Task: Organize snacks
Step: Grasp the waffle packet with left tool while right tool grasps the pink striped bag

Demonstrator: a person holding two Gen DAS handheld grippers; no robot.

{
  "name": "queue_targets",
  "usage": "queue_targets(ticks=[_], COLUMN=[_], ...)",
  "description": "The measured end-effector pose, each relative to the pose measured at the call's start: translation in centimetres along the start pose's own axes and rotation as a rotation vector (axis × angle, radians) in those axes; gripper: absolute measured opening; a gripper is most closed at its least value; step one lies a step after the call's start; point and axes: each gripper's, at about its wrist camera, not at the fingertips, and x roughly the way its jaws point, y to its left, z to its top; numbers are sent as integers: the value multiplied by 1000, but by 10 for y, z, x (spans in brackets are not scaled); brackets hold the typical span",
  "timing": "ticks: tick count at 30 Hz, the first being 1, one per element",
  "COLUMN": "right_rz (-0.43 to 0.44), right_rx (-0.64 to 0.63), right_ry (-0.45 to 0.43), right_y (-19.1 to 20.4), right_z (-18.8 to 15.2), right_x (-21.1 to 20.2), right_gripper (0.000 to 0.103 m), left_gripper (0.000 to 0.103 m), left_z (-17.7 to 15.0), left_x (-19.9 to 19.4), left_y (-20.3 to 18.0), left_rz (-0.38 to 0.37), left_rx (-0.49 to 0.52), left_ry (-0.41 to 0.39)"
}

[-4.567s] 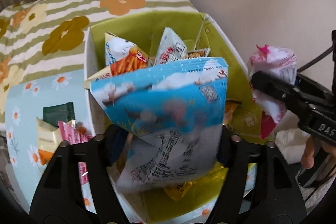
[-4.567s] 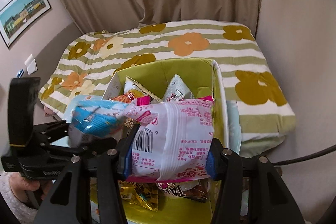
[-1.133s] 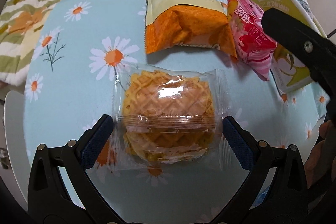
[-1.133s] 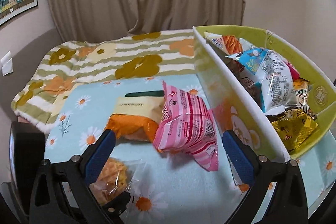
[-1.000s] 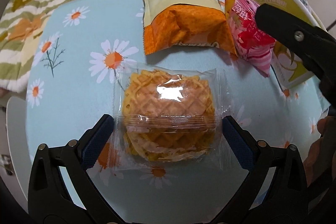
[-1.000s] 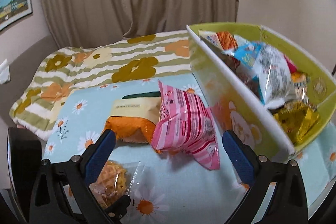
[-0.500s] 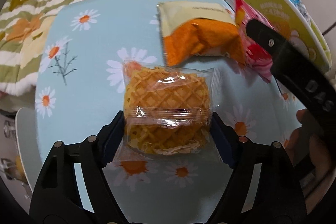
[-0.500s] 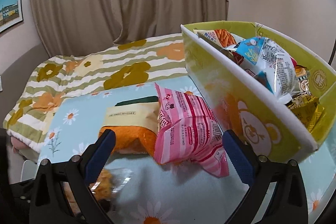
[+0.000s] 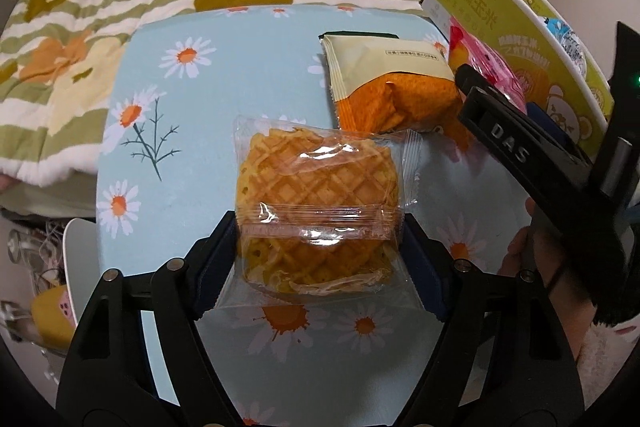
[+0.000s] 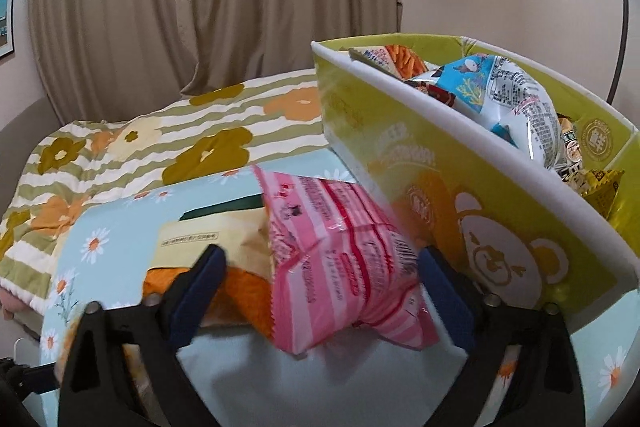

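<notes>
My left gripper [image 9: 320,259] is shut on a clear-wrapped waffle cookie [image 9: 316,199], pads pressing both sides of the packet over the daisy-print table [image 9: 192,99]. My right gripper [image 10: 320,287] is open, its jaws straddling a pink striped snack bag [image 10: 340,259] that lies on the table without clear contact. An orange-and-cream chip bag [image 9: 392,87] lies behind the waffle and left of the pink bag [image 9: 488,67]. The yellow-green cardboard box [image 10: 500,227] at right holds several snack packets, a blue-and-white one [image 10: 508,95] on top.
A bed with a striped flower blanket [image 9: 120,7] lies beyond the table's far edge. Curtains [image 10: 200,7] hang behind it. The box wall stands close to my right gripper's right finger. A white chair edge [image 9: 70,267] and floor clutter show left of the table.
My left gripper has closed on the waffle packet. My right gripper moved forward and its jaws narrowed around the pink bag. Earlier, both grippers dropped snack bags into the box.
</notes>
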Motion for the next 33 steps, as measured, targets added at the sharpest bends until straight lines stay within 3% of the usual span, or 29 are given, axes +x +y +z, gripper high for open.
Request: queue_targets(ticks=[2,11,24,33], right_rz=[-21,14,120,153], right_rx=[-10,-53,-33,-7], right_ry=[17,48,-17,-65], right_y=[-1,-8,-11,-32], right_z=[-1,3,36,86], right_x=[4,3,-51,-98], right_gripper=[70,53,52,52], left_gripper=[76,76,76,76], left_z=[0,0,21,72], left_x=[0,-7,-54,-106], left_y=[0,2,-6,-30], left_rz=[0,-2,-24,-49], left_rx=[-1,-5,32,94], left_ry=[1,-8,-106,-228])
